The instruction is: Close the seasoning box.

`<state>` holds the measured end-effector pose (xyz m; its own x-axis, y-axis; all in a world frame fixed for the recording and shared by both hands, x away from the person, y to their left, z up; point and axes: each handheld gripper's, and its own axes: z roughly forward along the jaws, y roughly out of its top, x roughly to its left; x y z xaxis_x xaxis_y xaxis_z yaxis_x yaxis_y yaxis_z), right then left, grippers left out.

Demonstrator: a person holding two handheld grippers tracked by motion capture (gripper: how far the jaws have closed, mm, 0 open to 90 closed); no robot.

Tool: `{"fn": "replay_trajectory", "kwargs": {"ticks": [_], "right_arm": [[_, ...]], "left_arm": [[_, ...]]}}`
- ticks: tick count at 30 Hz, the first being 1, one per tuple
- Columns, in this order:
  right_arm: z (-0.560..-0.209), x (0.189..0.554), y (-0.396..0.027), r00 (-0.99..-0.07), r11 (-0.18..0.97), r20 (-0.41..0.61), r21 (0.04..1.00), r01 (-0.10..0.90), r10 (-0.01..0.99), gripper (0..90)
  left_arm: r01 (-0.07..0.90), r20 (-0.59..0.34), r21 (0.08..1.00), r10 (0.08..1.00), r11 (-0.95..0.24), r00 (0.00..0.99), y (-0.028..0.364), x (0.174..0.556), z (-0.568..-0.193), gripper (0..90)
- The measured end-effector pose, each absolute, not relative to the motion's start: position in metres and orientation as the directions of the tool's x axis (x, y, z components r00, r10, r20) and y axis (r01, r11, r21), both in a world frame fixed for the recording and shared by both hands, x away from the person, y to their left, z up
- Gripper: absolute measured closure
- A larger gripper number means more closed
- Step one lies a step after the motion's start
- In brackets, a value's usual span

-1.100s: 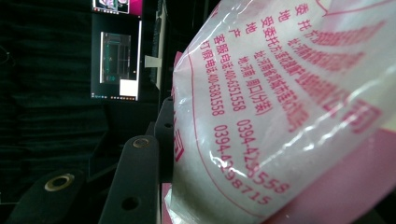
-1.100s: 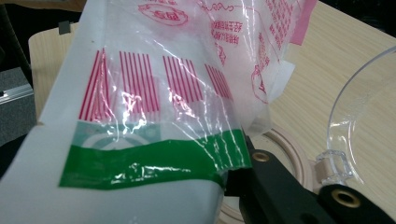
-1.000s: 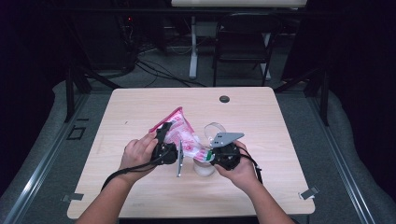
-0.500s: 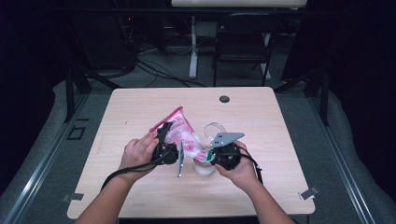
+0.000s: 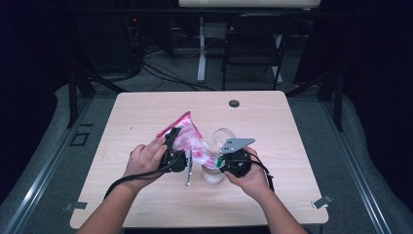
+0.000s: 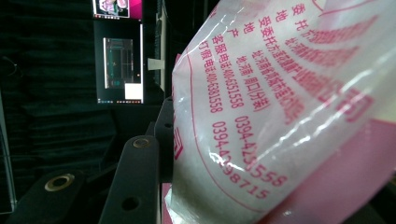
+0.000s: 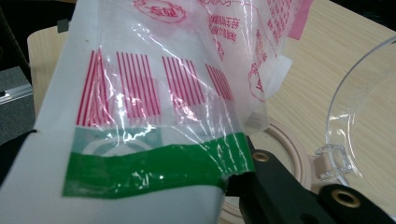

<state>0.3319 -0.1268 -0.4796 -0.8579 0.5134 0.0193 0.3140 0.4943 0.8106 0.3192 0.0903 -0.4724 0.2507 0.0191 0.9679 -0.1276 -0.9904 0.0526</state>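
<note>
While both of my hands hold level above the pale wooden table (image 5: 146, 112), I log: one pink-and-white printed clear plastic bag (image 5: 191, 141), tilted, raised over the table's middle. Left gripper (image 5: 181, 158): jaws partly closed, pressed on the bag's side. Right gripper (image 5: 225, 161): jaws clamped on the bag's green-striped corner. One round cream container (image 5: 213, 175) with clear hinged lid (image 5: 223, 137) stands beneath.

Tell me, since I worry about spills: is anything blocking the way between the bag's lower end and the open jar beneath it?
Nothing visible does. The pink printed bag, held by both grippers, slopes down to the jar. The jar's clear lid is flipped back, and its pale rim lies open just beyond the bag's green-striped end.
</note>
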Motion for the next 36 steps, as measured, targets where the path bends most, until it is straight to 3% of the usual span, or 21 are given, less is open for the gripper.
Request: {"fn": "replay_trajectory", "kwargs": {"ticks": [36], "right_arm": [[-0.4852, 0.334, -0.126, -0.856, 0.507, 0.027, 0.796, 0.33, 0.516, 90.0]], "left_arm": [[-0.136, 0.971, 0.027, -0.006, -0.99, 0.24, 0.0883, 0.3185, -0.4744, 63.6]]}}
